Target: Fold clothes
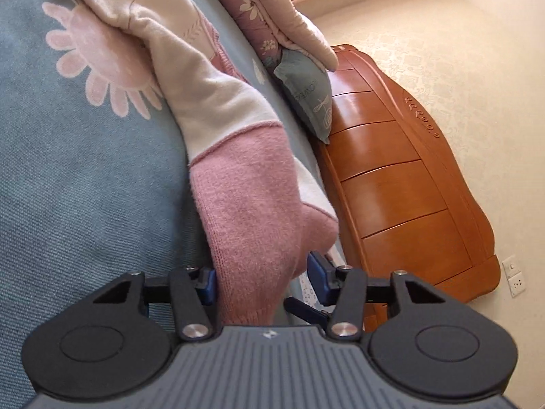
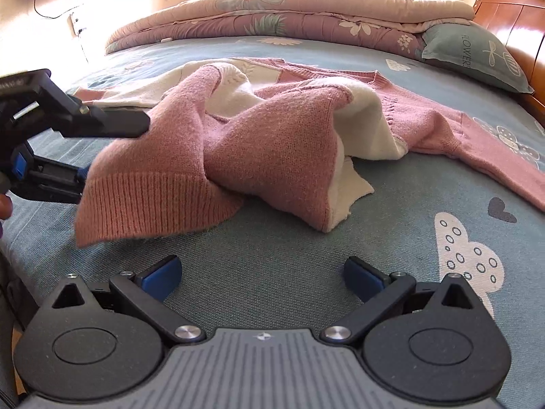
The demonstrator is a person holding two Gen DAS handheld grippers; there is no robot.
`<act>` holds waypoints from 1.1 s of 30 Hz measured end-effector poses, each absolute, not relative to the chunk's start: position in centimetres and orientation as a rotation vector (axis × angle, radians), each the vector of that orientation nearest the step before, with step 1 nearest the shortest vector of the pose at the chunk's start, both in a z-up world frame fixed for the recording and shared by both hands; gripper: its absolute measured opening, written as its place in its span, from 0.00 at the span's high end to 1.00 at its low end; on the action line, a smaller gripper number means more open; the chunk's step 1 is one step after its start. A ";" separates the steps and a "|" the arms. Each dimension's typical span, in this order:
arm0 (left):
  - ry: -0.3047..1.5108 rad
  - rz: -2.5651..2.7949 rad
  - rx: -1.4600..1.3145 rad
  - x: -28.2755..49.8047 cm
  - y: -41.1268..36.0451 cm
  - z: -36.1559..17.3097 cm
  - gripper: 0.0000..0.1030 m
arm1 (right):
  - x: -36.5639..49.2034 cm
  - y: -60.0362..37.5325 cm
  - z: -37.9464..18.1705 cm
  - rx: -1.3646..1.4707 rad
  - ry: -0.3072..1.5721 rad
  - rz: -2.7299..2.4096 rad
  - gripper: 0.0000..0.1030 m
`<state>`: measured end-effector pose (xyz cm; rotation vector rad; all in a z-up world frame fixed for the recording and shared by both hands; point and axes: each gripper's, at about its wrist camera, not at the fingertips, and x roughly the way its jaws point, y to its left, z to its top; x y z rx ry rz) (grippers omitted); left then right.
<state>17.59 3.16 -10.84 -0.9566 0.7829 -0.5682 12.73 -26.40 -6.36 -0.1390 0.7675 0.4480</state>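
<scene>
A pink and cream knitted sweater [image 2: 272,129] lies crumpled on the blue-grey bed sheet [image 2: 391,238]. One pink sleeve [image 1: 245,197] runs toward me, and its ribbed cuff sits between the jaws of my left gripper [image 1: 262,272], which is shut on it. In the right wrist view the left gripper [image 2: 114,151] comes in from the left edge, holding that cuff a little above the sheet. My right gripper [image 2: 262,269] stands open over bare sheet in front of the sweater, with nothing between its fingers. The sweater's other sleeve [image 2: 494,156] stretches out to the right.
A folded floral quilt [image 2: 272,17] lies across the far side of the bed. A grey-green pillow [image 2: 470,54] leans against the wooden headboard [image 1: 391,170]. The bed's edge is close to the left gripper. A wall socket [image 1: 514,276] sits low beside the headboard.
</scene>
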 end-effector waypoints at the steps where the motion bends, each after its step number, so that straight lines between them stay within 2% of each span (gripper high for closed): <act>1: 0.779 -0.561 -0.966 17.6 3.2 -11.3 0.71 | 12.7 -26.4 -6.4 -0.141 0.768 0.445 0.00; 3: 0.772 -0.555 -0.995 17.5 3.3 -12.2 0.79 | 12.7 -26.6 -6.4 -0.142 0.769 0.431 0.00; 6: 0.775 -0.536 -1.037 17.1 3.4 -12.7 0.83 | 12.8 -26.8 -6.6 -0.141 0.765 0.405 0.00; 7: 0.783 -0.525 -1.037 16.9 3.3 -12.4 0.90 | 12.9 -26.8 -6.7 -0.141 0.763 0.398 0.00; 12: 0.728 -0.494 -0.942 15.3 4.3 -9.3 0.95 | 13.0 -26.9 -6.8 -0.142 0.756 0.378 0.00; 23: 0.562 -0.382 -0.786 13.3 10.7 -1.2 0.96 | 13.1 -27.0 -6.5 -0.136 0.763 0.379 0.00; 26: 0.593 -0.322 -0.801 13.3 12.4 -2.2 0.96 | 13.1 -27.6 -5.6 -0.076 0.769 0.423 0.00; 33: 0.633 -0.285 -0.860 14.4 14.0 -4.4 0.96 | 15.9 -26.2 -4.1 -0.180 0.706 0.570 0.00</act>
